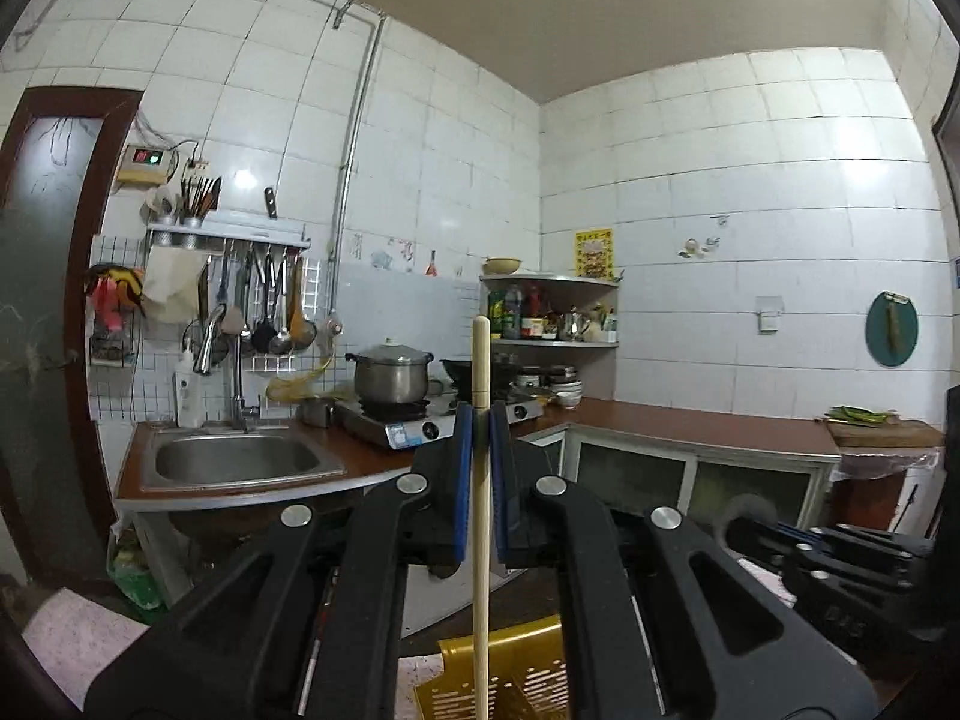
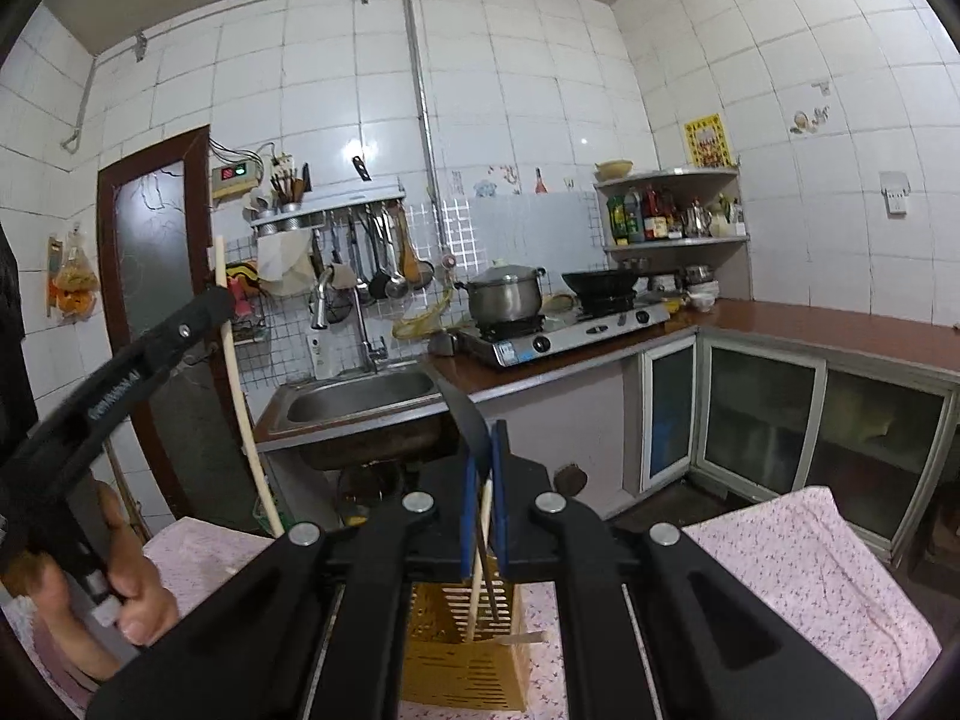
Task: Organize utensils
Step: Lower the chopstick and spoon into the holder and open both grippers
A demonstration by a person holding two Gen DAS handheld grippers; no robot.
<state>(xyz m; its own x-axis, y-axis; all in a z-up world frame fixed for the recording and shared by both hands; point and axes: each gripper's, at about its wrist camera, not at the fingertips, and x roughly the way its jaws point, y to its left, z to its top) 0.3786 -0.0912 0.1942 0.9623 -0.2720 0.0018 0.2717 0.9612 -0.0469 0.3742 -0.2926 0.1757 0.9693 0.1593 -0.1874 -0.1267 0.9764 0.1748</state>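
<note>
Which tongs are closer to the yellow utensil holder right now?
Right. The right tongs hang directly above the yellow utensil holder, gripping a dark utensil. The left tongs hold a chopstick off to its side.

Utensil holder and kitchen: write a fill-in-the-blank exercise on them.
The left gripper is shut on a wooden ___.
The slotted utensil holder is ___ in colour.
In the right wrist view, the lidded pot stands ___ of the wok.
Missing: chopstick; yellow; left.
</note>
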